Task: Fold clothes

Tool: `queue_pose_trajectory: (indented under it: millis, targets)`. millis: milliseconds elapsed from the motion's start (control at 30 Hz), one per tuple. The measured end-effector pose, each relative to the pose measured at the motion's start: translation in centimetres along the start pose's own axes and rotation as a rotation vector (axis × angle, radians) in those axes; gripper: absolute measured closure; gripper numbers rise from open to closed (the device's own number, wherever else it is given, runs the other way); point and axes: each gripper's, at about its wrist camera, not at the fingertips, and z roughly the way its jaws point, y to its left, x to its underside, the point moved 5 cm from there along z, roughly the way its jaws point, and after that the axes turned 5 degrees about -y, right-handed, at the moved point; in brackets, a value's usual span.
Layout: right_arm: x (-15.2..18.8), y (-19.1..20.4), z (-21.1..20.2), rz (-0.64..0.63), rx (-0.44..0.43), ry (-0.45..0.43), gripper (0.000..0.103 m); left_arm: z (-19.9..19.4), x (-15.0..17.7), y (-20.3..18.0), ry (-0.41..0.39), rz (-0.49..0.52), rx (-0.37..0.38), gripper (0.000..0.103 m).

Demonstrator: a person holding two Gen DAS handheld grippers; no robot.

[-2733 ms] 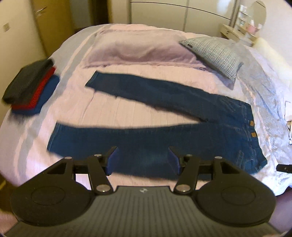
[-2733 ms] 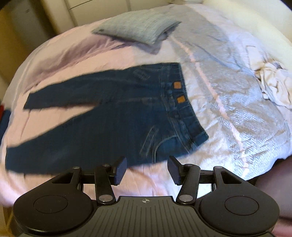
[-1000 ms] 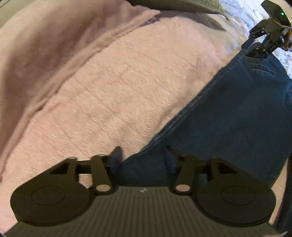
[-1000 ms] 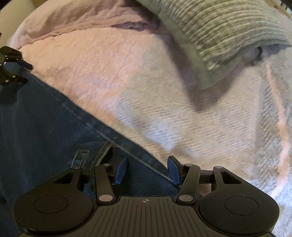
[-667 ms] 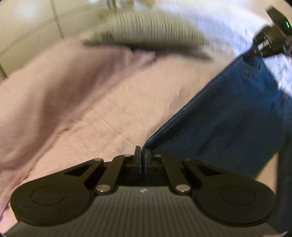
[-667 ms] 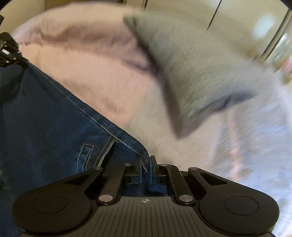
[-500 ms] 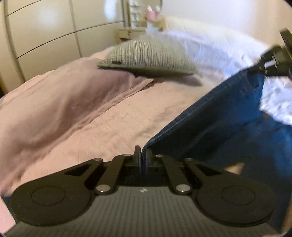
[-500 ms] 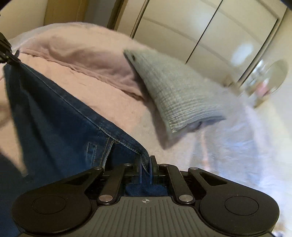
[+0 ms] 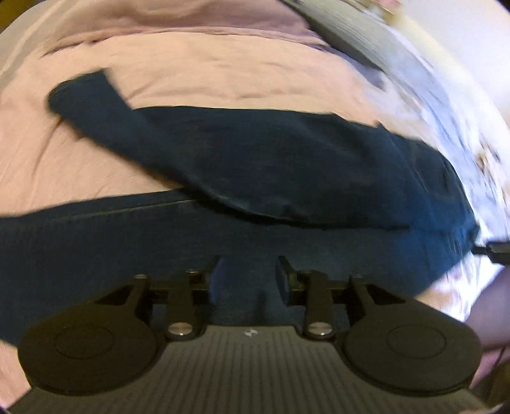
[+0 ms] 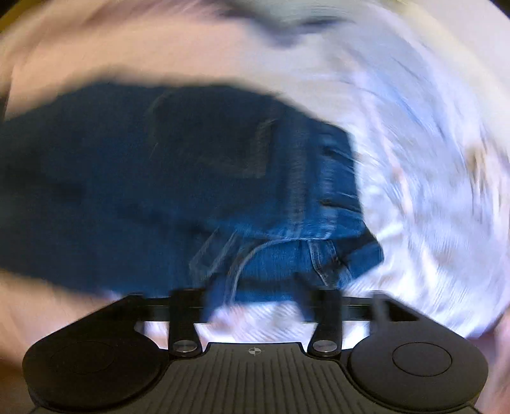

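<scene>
Dark blue jeans (image 9: 287,178) lie on the bed, the far half folded over onto the near half, one leg end curling up at the left. My left gripper (image 9: 247,270) hovers over the near leg, its jaws opening, with no denim between them. The right wrist view is badly blurred. There the jeans' waistband and pocket (image 10: 287,203) lie just ahead of my right gripper (image 10: 255,296), whose jaws are opening wide apart and hold nothing. The tip of the right gripper (image 9: 495,250) shows at the right edge of the left wrist view.
The bed wears a pink cover (image 9: 207,63) on the left and a white-grey herringbone blanket (image 10: 430,159) on the right. A grey striped pillow (image 9: 350,28) lies at the head of the bed. A person's sleeve or hand (image 9: 491,312) shows at the right.
Both grippers were shut on the far edge of the jeans and carried it toward me over the near half. Now both have let go and the folded jeans lie flat.
</scene>
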Motion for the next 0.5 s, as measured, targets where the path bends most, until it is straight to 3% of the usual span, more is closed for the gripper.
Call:
queue_pose_trajectory:
  millis: [200,367,433,500]
  targets:
    - [-1.4,-6.7,2.2,0.701,-0.201,-0.088,0.041,1.6,-3.0,3.3,-0.131,-0.315,-0.074,0.06]
    - [-0.7,-11.0,4.2,0.971,-0.252,-0.133,0.041,4.8,-4.7,4.5,-0.148,-0.491,-0.073,0.057]
    - [-0.2,-11.9,4.9,1.058,-0.283,-0.147,0.041,6.1,-4.9,4.7,-0.133,-0.515,-0.076,0.069]
    - [0.2,-12.9,5.6,1.14,-0.309,-0.159,0.041,6.4,-5.0,4.8,-0.147,-0.53,-0.074,0.098]
